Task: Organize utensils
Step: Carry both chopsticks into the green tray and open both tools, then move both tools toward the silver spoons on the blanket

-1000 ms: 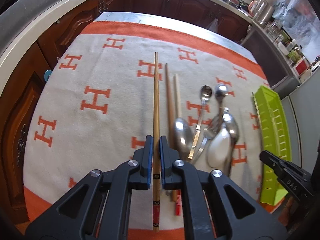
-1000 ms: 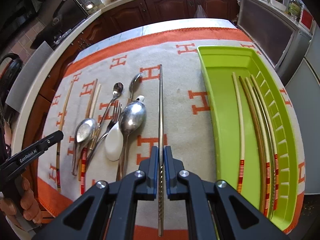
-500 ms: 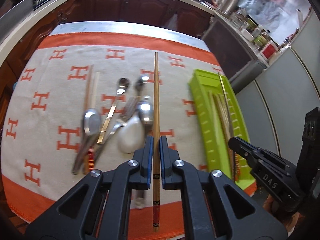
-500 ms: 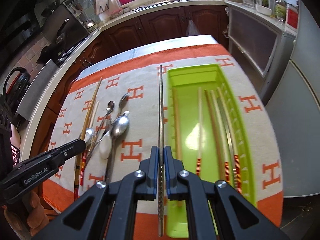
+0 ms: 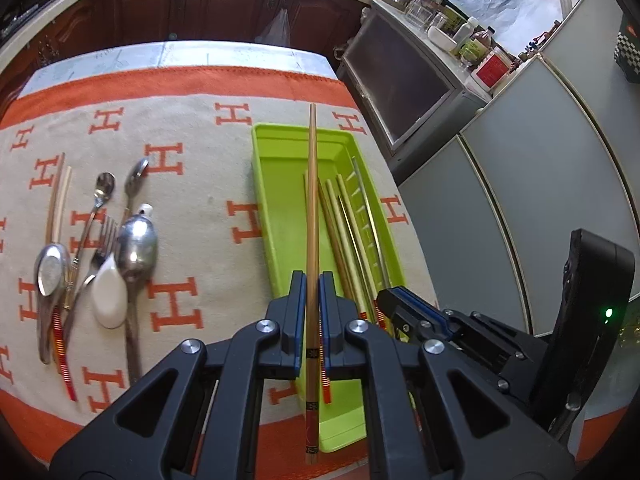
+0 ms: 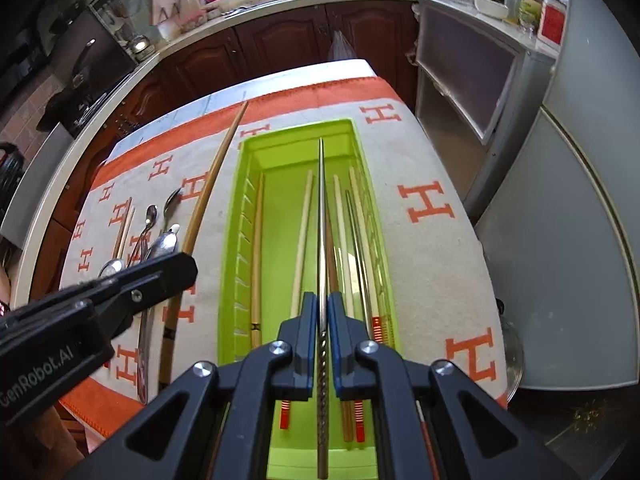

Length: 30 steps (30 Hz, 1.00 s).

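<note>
The left gripper (image 5: 312, 304) is pinching a wooden chopstick (image 5: 312, 216) between its blue pads (image 5: 298, 312), the jaws standing nearly shut with only the stick's width between them. The chopstick is pointing straight forward, its tip reaching over the far end of the green tray (image 5: 276, 208), its decorated butt end sticking out behind the pads. The right gripper (image 6: 323, 320) is clamping a metal chopstick (image 6: 321, 216) in the same way, jaws closed on the shaft, the twisted handle end trailing back toward the camera. This stick is hanging lengthwise above the middle of the tray (image 6: 236, 240).

Both grippers are being held side by side and close together at the near end of the tray, each pointing along its length; the left gripper's black body (image 6: 100, 304) is showing in the right wrist view, just left of the tray.

Several chopsticks (image 6: 300, 240) are lying lengthwise inside the tray, pale and brown ones with red-banded ends. On the patterned cloth (image 5: 192, 200) covering the surface, to the left of the tray, a cluster of utensils is lying: metal spoons (image 5: 134, 244), a fork (image 5: 102, 240), a white spoon (image 5: 109, 296) and two more chopsticks (image 5: 56, 200). Dark wooden cabinets (image 5: 180, 8) are standing behind the surface.
</note>
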### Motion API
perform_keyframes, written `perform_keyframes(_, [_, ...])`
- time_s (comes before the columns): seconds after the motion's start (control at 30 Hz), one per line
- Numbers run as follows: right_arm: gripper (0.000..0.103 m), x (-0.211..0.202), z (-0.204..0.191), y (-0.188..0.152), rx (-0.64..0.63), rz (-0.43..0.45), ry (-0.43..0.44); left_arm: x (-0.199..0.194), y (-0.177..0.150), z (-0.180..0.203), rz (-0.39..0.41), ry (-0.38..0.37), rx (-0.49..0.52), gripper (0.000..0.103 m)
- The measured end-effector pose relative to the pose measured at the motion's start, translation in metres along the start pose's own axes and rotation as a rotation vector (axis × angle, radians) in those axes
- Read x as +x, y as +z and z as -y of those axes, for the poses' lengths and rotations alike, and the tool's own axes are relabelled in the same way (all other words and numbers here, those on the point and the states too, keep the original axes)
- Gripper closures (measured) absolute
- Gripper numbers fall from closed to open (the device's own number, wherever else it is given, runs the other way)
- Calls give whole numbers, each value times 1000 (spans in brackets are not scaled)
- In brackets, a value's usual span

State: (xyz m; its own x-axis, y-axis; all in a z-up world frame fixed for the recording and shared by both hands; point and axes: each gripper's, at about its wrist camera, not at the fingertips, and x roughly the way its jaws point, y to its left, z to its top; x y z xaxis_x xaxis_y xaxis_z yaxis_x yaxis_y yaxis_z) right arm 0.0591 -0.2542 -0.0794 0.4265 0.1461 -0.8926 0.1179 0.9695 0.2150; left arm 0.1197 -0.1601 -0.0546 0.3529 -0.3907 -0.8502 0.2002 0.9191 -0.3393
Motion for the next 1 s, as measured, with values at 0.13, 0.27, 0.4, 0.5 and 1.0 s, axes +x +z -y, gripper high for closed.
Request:
perform_keyframes(0.13, [93,-5,14,0,78,25,26,16,1,-3,-28,7,-20,99])
perform_keyframes(0.27, [92,-10,30,0,160,47,33,31,2,-4,-62,6,-34,99])
perform_keyframes(0.4, [92,-15,42,0,206,61,34,45,-2,-1,-109,-5,-36,98])
perform_keyframes(0.5, [92,-18,44,0,215,67,34,50,-8,3,-130,4,-12,98])
perform_keyframes(1.0, [92,-24,4,-8,122,52,101,-20,-27,-39,-31,98,80,81])
